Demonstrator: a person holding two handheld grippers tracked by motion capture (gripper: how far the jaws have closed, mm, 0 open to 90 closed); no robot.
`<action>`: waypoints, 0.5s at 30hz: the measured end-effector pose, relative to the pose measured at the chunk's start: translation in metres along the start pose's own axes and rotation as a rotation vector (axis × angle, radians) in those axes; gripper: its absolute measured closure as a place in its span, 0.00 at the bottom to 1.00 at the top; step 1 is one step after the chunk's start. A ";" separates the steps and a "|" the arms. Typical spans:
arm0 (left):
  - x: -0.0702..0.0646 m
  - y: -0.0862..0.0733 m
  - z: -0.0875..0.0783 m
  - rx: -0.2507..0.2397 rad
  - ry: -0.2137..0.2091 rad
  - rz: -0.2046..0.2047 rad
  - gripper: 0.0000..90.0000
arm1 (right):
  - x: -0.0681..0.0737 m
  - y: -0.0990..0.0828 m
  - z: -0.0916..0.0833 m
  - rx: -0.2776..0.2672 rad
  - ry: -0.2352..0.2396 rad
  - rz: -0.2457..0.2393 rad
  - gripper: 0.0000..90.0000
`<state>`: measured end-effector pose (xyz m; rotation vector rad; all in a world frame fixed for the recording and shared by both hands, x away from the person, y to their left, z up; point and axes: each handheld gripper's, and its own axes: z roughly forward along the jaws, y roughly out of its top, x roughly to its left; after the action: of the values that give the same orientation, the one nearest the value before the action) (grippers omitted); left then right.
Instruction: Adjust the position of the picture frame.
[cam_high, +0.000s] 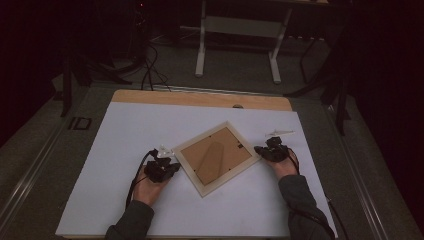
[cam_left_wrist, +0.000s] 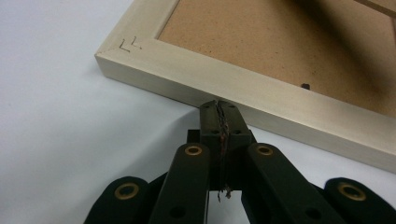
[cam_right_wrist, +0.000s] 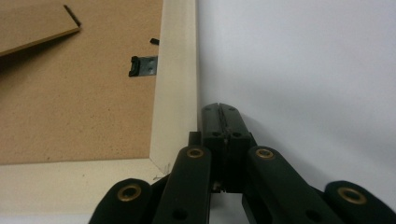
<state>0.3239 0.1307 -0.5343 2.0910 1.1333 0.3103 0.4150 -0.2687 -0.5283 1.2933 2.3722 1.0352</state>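
Grippers, two: left gripper (cam_high: 172, 166) and right gripper (cam_high: 259, 149), jaws pressed together, empty, tips set against opposite sides of one picture frame (cam_high: 218, 157) lying back-up, mid-table (cam_high: 125, 150); both forearms low.

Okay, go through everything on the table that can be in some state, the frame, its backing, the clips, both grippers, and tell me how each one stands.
Picture frame: lying face down on the white table, turned diagonally.
Backing board: seated in the frame, stand leg flat against it.
Metal clip: turned over the backing board.
Left gripper: shut, empty, tips against the frame's outer side.
Right gripper: shut, empty, tips beside the frame's outer edge near a corner.
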 end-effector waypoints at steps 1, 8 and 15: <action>0.001 0.000 0.000 -0.001 -0.003 -0.010 1.00 | 0.001 0.000 0.000 0.000 0.003 -0.001 1.00; 0.007 0.000 0.002 -0.012 -0.021 -0.039 1.00 | 0.003 -0.003 -0.002 0.002 0.004 -0.008 1.00; 0.010 0.005 0.004 -0.006 -0.008 -0.038 1.00 | 0.004 -0.006 -0.005 0.002 0.011 -0.016 1.00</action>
<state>0.3351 0.1350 -0.5350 2.0610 1.1645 0.2861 0.4066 -0.2697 -0.5282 1.2710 2.3886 1.0386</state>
